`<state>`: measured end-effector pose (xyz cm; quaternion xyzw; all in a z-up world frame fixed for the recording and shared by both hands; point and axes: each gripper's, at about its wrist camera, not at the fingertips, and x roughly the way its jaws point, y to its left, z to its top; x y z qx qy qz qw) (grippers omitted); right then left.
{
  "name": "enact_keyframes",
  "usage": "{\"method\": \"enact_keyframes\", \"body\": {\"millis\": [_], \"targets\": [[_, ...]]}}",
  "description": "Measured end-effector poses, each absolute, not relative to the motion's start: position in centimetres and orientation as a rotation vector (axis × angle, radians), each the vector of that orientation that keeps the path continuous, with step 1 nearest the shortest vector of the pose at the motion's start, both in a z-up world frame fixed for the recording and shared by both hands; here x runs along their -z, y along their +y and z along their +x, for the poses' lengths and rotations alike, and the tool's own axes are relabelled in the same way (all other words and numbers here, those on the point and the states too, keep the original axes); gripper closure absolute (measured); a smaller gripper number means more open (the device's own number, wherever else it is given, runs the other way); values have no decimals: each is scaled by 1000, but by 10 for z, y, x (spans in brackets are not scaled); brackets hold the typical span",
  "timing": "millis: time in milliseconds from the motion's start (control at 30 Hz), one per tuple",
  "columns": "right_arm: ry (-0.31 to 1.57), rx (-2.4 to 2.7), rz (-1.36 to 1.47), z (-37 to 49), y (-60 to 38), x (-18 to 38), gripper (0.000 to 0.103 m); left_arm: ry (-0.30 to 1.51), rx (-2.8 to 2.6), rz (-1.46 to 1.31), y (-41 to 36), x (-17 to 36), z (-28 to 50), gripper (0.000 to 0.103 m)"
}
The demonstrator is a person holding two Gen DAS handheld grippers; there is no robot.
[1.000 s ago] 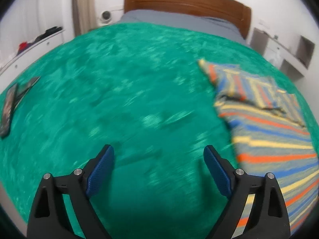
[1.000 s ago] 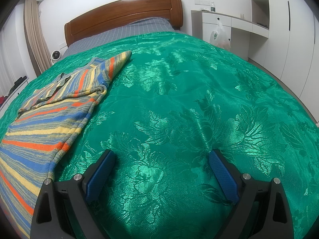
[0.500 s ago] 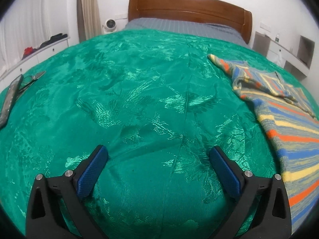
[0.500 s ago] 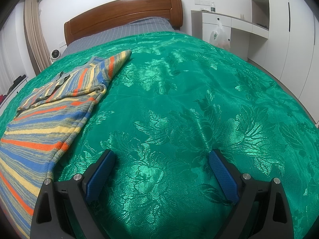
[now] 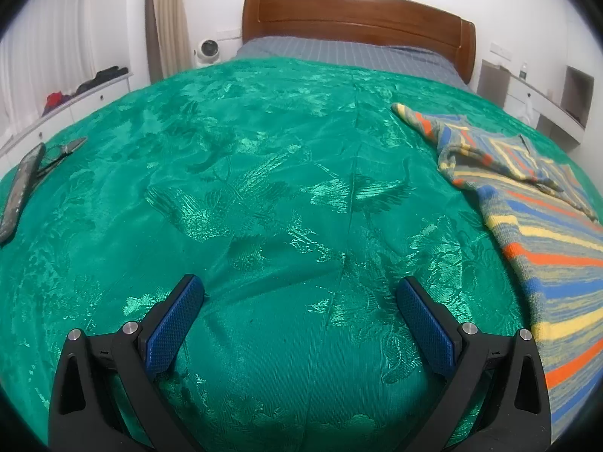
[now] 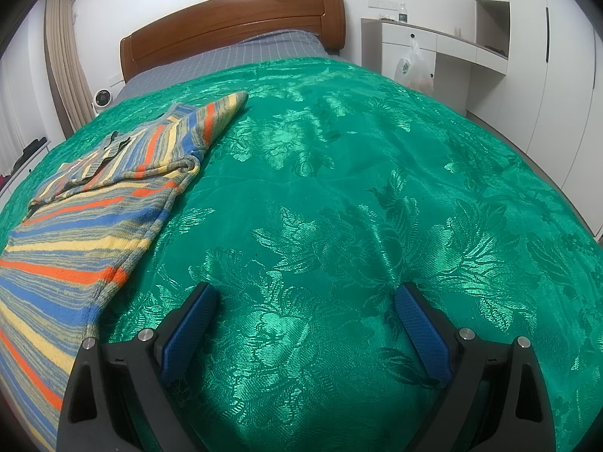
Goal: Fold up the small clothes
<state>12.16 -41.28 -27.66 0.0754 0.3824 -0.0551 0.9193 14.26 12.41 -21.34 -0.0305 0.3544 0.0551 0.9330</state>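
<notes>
A green brocade bedspread (image 5: 264, 196) fills both of my views, running back to a grey checked sheet (image 5: 346, 54) and a wooden headboard (image 5: 358, 19). The striped knit garment (image 6: 86, 211) lies on that spread between my two grippers: at the right edge of the left wrist view (image 5: 542, 226) and at the left edge of the right wrist view, its far part folded over itself with one sleeve tip pointing towards the headboard. My left gripper (image 5: 299, 301) has its blue-padded fingers (image 5: 173, 324) spread as wide as they go, with only bare bedspread between them. My right gripper (image 6: 305, 309) is likewise spread wide, its fingers (image 6: 424, 335) clear of the garment, whose edge passes just beside the left finger without my being able to tell if they touch. A white cabinet (image 6: 410, 43) has a plastic bag (image 6: 412, 66) hanging at its front; what the bag contains I cannot make out. At the bed's left edge lie a long dark flat object (image 5: 20, 192) and what may be a pair of glasses (image 5: 60, 152).
</notes>
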Motion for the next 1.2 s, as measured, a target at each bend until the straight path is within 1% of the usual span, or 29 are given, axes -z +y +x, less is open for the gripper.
{"method": "enact_keyframes", "body": {"millis": [1033,1200], "targets": [[774,110,159,116,-414,277,8,715,-124,-49,122,213,140,1],[794,112,158,118,-414,276,8,754,-116,-59,125,210,144,1]]}}
